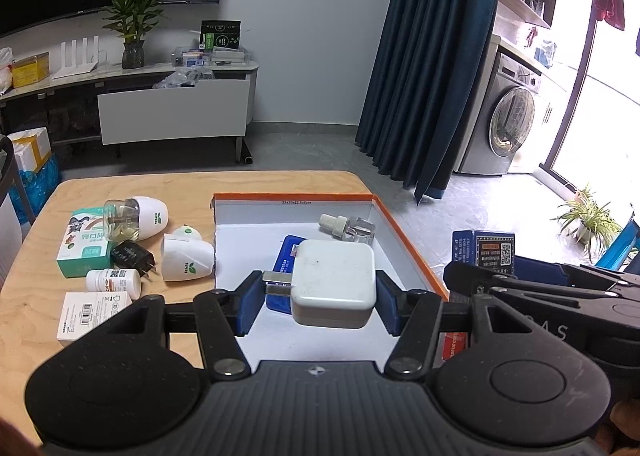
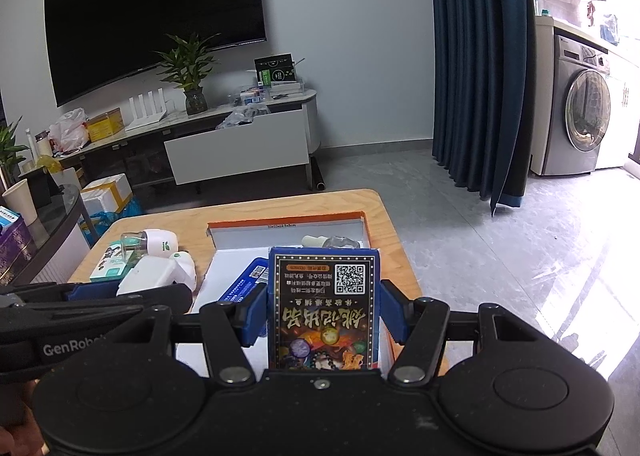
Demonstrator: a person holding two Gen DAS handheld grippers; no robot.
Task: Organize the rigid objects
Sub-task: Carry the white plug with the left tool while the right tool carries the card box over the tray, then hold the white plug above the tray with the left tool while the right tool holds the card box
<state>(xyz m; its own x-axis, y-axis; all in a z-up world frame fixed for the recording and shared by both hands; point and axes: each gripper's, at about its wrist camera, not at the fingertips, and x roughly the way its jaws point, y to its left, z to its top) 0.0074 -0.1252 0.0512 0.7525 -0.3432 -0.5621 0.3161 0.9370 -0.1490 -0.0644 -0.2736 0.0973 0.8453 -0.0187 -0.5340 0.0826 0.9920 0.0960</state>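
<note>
Left on the wooden table (image 1: 192, 186), still outside: a green-and-white carton (image 1: 82, 242), a vaporizer with clear bottle (image 1: 134, 218), a second white vaporizer (image 1: 187, 258), a black plug adapter (image 1: 132, 254), a white pill bottle (image 1: 113, 282), a white labelled box (image 1: 94, 310).

Centre: left gripper (image 1: 320, 302) clamped narrow on a white power adapter (image 1: 334, 286), blue pads (image 1: 386, 306) flat against both side faces, prongs pointing toward the left pad. Held clear above the floor of the orange-rimmed white box (image 1: 394, 222), directly over a flat blue packet (image 1: 286, 256) lying inside; a clear refill bottle (image 1: 348, 227) lies near the far wall. Tilted downward, nose toward the box interior. Bare floor just nearer than the packet, straight below the fingers, so probably a short descent and release.

Right: right gripper (image 2: 322, 314) closed at mid width on a blue card box (image 2: 324, 306), long axis running along the fingers, print upside down to the camera. Hovering at the near right part of the box (image 2: 362, 216), beside the left gripper, likewise pitched down. Both hands about equally near the container; the adapter apparently more squarely over open floor.
</note>
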